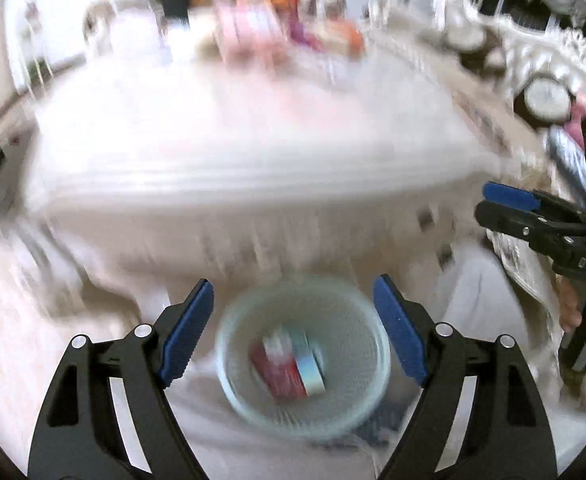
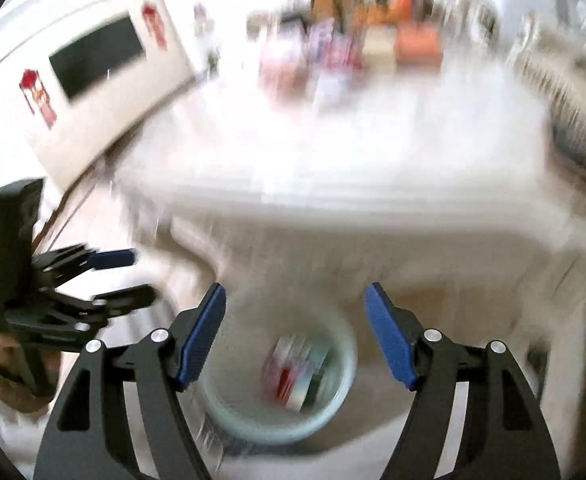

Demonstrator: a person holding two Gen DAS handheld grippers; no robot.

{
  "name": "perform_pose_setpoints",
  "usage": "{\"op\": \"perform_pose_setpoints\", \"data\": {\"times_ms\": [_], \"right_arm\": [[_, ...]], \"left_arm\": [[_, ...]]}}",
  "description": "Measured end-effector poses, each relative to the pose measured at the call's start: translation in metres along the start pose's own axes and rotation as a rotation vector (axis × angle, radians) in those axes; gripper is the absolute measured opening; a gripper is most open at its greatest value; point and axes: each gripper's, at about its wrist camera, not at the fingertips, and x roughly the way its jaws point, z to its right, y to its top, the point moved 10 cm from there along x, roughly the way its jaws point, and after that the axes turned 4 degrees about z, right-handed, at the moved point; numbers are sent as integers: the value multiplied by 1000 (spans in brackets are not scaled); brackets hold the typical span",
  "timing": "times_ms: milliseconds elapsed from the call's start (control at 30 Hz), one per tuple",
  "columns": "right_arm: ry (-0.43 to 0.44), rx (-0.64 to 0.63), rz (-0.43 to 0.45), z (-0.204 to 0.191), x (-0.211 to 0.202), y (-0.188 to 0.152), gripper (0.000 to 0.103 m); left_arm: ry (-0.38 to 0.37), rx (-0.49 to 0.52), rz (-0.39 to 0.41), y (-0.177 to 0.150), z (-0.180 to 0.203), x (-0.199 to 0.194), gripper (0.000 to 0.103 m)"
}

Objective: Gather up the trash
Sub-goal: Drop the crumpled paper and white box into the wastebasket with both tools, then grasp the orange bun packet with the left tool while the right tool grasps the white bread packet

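A: Claw status?
B: My left claw (image 1: 294, 312) & right claw (image 2: 295, 316) both spread, nothing gripped. Pale bin (image 1: 229, 364) on floor below tabletop (image 1: 233, 152) front edge; red/white box (image 1: 281, 368) inside. Frames blurred.

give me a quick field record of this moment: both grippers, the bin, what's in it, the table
left gripper: open, empty, above the bin
right gripper: open, empty, above the bin
bin: round pale blue mesh basket on the floor, in front of the table
bin contents: red and white box, pale blue package beside it
table: white top, colourful items at the far end, too blurred to name
image quality: heavy motion blur in both views
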Motion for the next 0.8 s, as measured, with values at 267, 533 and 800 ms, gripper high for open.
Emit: {"op": "perform_pose_setpoints", "data": {"times_ms": [267, 533, 800], "right_arm": [[-137, -108, 61, 36, 65, 90, 69], [-150, -208, -24, 32, 117, 105, 68], [-141, -236, -67, 24, 149, 113, 68]], "left_arm": [[71, -97, 120, 125, -27, 59, 80], [52, -222, 73, 186, -27, 140, 80], [113, -248, 30, 197, -34, 177, 80]]}}
